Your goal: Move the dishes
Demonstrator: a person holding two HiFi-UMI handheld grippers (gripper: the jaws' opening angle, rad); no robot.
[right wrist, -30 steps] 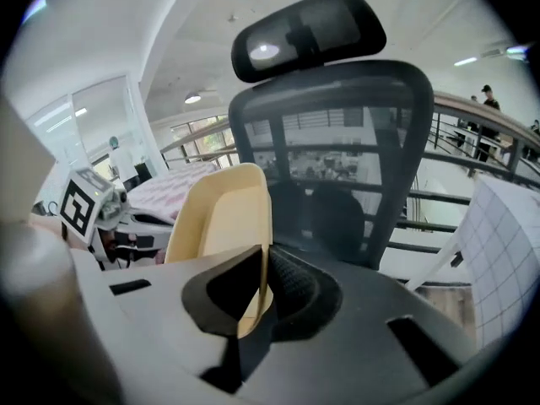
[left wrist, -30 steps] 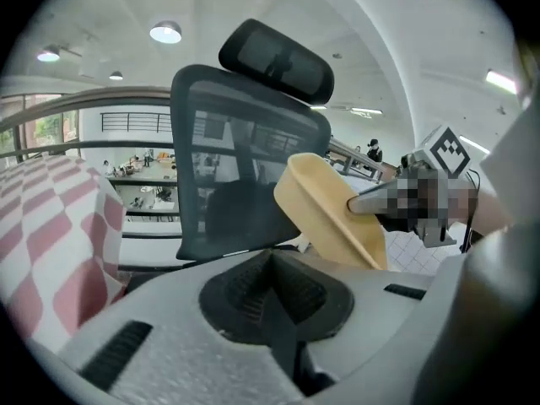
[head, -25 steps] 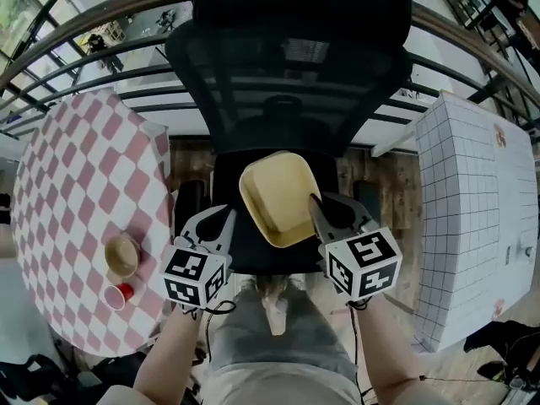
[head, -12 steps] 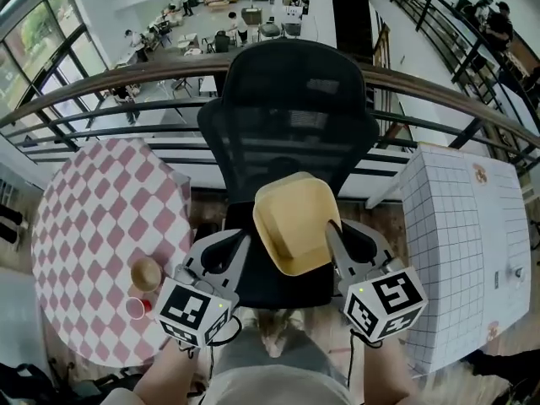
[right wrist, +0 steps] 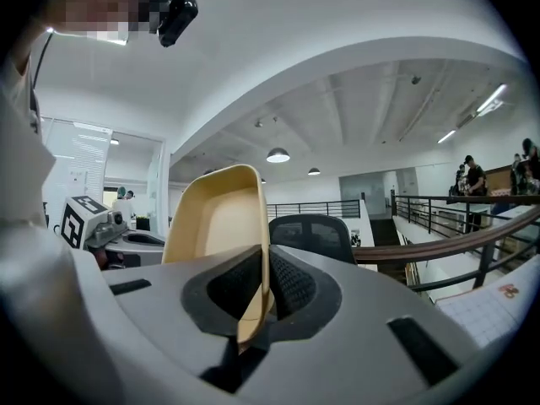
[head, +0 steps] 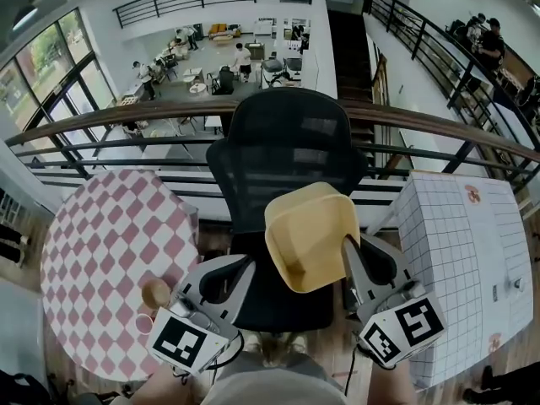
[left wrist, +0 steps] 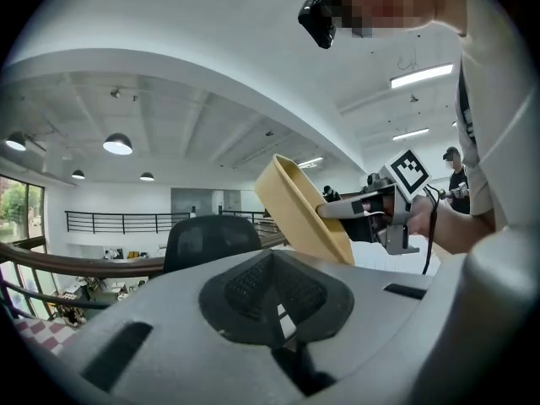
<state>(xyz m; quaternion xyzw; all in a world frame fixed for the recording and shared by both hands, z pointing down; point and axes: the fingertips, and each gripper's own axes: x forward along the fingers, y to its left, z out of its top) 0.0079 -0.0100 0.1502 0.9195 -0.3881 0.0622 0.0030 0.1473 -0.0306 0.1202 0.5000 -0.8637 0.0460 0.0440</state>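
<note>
**Item: yellow rectangular dish [head: 310,234], held in the air above the black office chair [head: 283,154].**
You are gripping it by one rim edge only, with the right gripper [head: 353,251] clamped on that rim. The left gripper [head: 242,264] is hanging closed and empty beside it. As judged, the step is calling for a firm pinch, a steady wrist and clearance over the chair back.

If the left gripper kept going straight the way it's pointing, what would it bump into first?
Most likely the backrest of the black chair, straight ahead of the left gripper. The yellow dish hangs just right of that line, so it might get clipped; depth is unclear.
</note>
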